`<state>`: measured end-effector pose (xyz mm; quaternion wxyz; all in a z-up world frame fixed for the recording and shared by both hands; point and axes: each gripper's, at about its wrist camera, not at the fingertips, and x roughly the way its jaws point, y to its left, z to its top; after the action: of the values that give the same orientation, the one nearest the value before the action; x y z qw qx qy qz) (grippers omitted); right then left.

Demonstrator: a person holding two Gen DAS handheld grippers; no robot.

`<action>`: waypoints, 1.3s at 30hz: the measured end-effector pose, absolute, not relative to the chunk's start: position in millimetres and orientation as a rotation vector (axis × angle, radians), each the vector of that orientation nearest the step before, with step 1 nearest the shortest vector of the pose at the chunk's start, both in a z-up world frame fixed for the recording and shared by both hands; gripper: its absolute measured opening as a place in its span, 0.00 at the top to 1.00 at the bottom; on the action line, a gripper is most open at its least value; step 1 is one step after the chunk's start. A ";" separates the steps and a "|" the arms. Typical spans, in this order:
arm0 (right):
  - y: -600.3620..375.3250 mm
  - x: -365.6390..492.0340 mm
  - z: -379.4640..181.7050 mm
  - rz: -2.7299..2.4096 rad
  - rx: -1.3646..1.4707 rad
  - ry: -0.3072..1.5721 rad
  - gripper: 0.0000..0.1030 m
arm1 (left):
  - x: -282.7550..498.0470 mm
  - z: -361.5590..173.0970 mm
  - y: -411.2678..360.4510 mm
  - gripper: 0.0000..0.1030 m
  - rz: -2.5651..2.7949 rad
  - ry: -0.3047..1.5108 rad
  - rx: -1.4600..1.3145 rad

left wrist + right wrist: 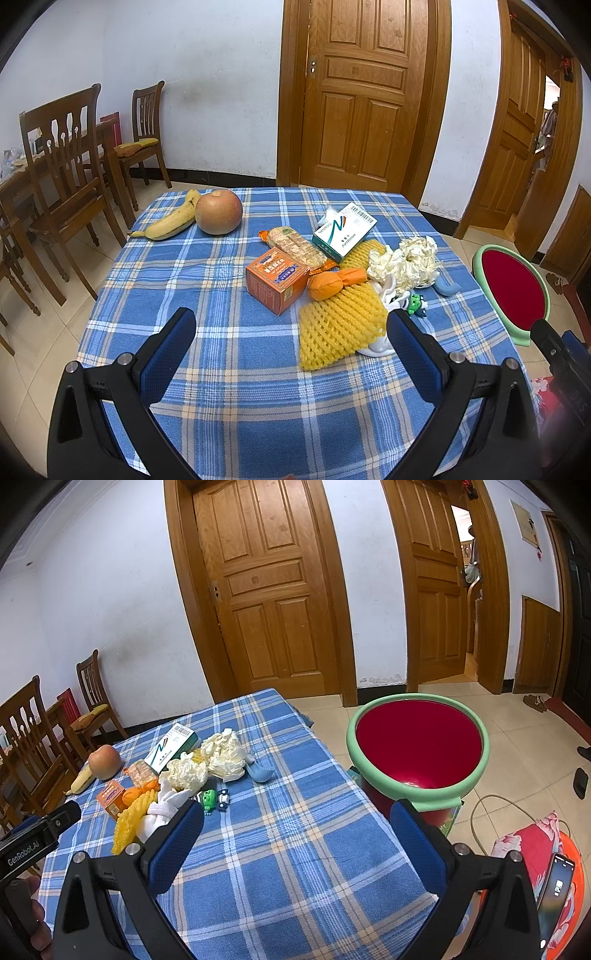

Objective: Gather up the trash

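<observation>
A heap of litter lies on the blue plaid table (221, 280): an orange carton (276, 280), a cracker pack (293, 246), a green-white box (344, 229), yellow foam netting (340, 328), an orange wrapper (334, 282) and crumpled tissue (406, 260). My left gripper (291, 334) hovers open over the near side of the table, short of the heap. In the right wrist view the tissue (223, 755) and the netting (133, 821) lie ahead to the left. My right gripper (295, 825) is open and holds nothing. A red bin with a green rim (417, 746) stands beside the table's right edge.
A banana (171, 220) and an apple (218, 211) lie at the table's far left. Small toy figures (214, 799) and a blue scoop (260, 772) sit near the tissue. Wooden chairs (62, 155) stand to the left. Doors (364, 92) are behind. A phone (556, 882) rests on a stool at right.
</observation>
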<state>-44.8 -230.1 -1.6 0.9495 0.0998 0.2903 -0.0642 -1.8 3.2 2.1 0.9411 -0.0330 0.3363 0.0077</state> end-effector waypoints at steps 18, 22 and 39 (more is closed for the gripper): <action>-233.2 -44.6 -0.4 -0.123 0.219 0.583 0.00 | -0.3 1.6 5.4 0.02 0.014 0.690 -0.065; -234.1 -44.4 -0.9 -0.121 0.219 0.584 0.00 | 5.8 -0.4 10.0 0.01 0.019 0.700 -0.065; -240.6 -12.3 -8.4 -0.105 0.230 0.618 0.00 | 52.0 -9.4 18.3 0.01 0.065 0.740 -0.059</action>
<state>-12.3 -240.6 -8.4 0.9448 0.1127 0.3034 -0.0513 52.0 18.3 -9.4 0.9313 -0.0288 0.3617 0.0320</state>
